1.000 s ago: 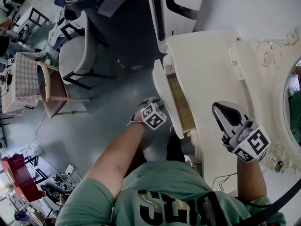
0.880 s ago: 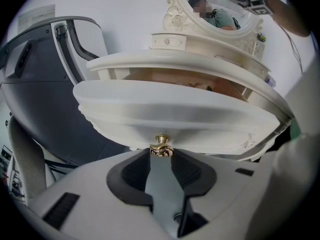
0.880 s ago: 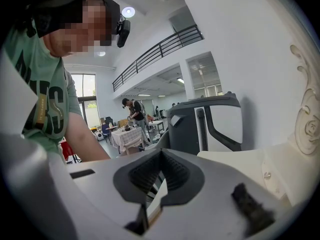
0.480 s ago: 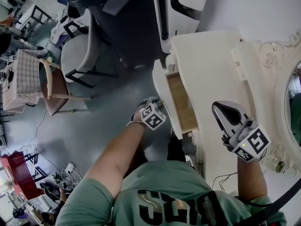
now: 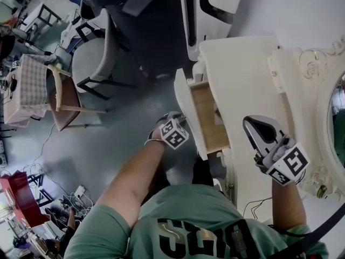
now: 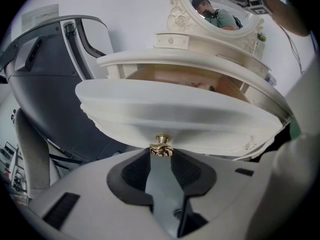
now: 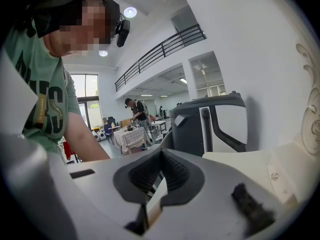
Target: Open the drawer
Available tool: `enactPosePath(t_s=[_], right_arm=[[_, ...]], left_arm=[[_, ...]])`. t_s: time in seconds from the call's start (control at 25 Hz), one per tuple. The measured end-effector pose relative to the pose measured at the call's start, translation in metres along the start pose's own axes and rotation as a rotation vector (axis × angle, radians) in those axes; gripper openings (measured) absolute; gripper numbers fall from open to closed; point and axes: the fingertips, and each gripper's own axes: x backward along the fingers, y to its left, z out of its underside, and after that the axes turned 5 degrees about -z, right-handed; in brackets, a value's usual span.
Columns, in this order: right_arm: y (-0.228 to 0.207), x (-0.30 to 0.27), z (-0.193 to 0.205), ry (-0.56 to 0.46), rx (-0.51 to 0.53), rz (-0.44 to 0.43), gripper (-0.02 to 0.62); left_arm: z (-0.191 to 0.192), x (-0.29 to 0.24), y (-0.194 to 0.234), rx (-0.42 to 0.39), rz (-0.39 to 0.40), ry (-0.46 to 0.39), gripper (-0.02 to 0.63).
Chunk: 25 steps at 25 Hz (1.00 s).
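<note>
One brass knob (image 6: 161, 150) clamped in left gripper (image 6: 161, 157) jaws; shirt lettering (image 5: 200, 236) illegible.

large open hall, judged a lab or test space, not a home. a grey bare floor (image 5: 124, 139) is seen, with loose cables (image 5: 62, 198) left across it. a railed mezzanine (image 7: 160, 51) is noted. mismatched furniture is set apart: dressing table (image 5: 242, 74), wooden chair (image 5: 63, 100), cloth-covered table (image 5: 24, 88).
</note>
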Motion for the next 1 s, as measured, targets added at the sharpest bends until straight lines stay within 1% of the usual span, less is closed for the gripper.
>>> enactPosePath(t_s=[0.36, 1.0], right_arm=[[0.005, -0.004, 0.002, 0.001, 0.005, -0.008, 0.011], [0.01, -0.014, -0.002, -0.001, 0.009, -0.022, 0.011]], left_arm=[[0.01, 0.004, 0.003, 0.009, -0.006, 0.001, 0.133], [0.024, 0.012, 0.01, 0.002, -0.001, -0.002, 0.133]])
